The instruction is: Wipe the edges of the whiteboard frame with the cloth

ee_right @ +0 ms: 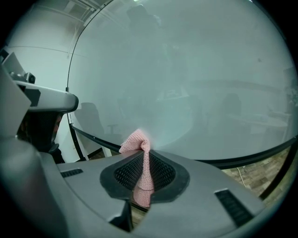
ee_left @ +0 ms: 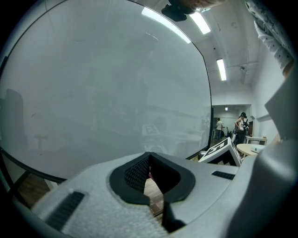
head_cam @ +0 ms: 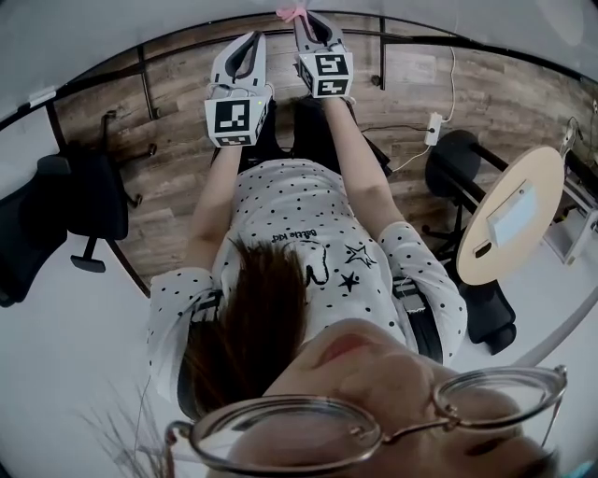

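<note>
The whiteboard fills both gripper views, a pale grey sheet in a thin black frame. My right gripper is shut on a pink knitted cloth, whose bunched tip sticks out just above the frame's lower edge; whether it touches the board I cannot tell. In the head view the cloth shows at the top, at the right gripper's tip by the frame. Beside it, my left gripper points at the board. Its jaws are shut with nothing held.
Black office chairs stand on the wood floor at the left, another chair and a round wooden table at the right. A white power strip lies near the board. People stand far off.
</note>
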A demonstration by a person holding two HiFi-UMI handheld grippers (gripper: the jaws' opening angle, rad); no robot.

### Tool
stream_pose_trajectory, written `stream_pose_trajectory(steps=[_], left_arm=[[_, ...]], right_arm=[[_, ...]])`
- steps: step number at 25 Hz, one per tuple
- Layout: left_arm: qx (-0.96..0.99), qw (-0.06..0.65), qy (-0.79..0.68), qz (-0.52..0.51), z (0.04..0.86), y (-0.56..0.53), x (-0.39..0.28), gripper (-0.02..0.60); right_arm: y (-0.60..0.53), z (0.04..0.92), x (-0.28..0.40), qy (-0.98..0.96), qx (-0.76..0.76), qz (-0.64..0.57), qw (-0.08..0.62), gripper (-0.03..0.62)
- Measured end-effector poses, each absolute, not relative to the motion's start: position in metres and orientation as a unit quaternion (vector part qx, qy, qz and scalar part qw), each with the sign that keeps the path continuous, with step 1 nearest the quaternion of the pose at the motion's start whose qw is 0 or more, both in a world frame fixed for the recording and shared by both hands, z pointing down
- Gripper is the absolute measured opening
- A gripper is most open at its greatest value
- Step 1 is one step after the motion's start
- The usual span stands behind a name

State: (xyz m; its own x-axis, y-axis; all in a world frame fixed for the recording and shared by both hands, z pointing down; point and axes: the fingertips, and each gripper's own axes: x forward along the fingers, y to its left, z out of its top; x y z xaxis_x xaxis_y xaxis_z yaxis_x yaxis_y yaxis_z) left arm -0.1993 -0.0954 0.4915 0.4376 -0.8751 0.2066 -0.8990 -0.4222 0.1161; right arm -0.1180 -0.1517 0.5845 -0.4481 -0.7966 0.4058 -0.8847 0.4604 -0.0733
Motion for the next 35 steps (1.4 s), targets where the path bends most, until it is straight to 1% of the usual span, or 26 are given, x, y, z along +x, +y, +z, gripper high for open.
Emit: stream_pose_trajectory(steps=[9,14,35], left_arm=[[0.82,0.108,-0.561,0.049,0.485,-0.096,-0.166,0.017],[0.812,0.102,-0.572,0.057,0.484,-0.1,-0.144,0.017],[0.804,0.101,-0.583,0.06,0.489,-0.103,-0.11,0.017]], right_arm=[[-0.153,0.583,-0.105,-0.865,0.456,0.135,0.161,0.031],[-0.16,0.583,-0.084,-0.871,0.444,0.138,0.159,0.031],[-0.161,0.584,-0.059,-0.881,0.426,0.133,0.159,0.031]])
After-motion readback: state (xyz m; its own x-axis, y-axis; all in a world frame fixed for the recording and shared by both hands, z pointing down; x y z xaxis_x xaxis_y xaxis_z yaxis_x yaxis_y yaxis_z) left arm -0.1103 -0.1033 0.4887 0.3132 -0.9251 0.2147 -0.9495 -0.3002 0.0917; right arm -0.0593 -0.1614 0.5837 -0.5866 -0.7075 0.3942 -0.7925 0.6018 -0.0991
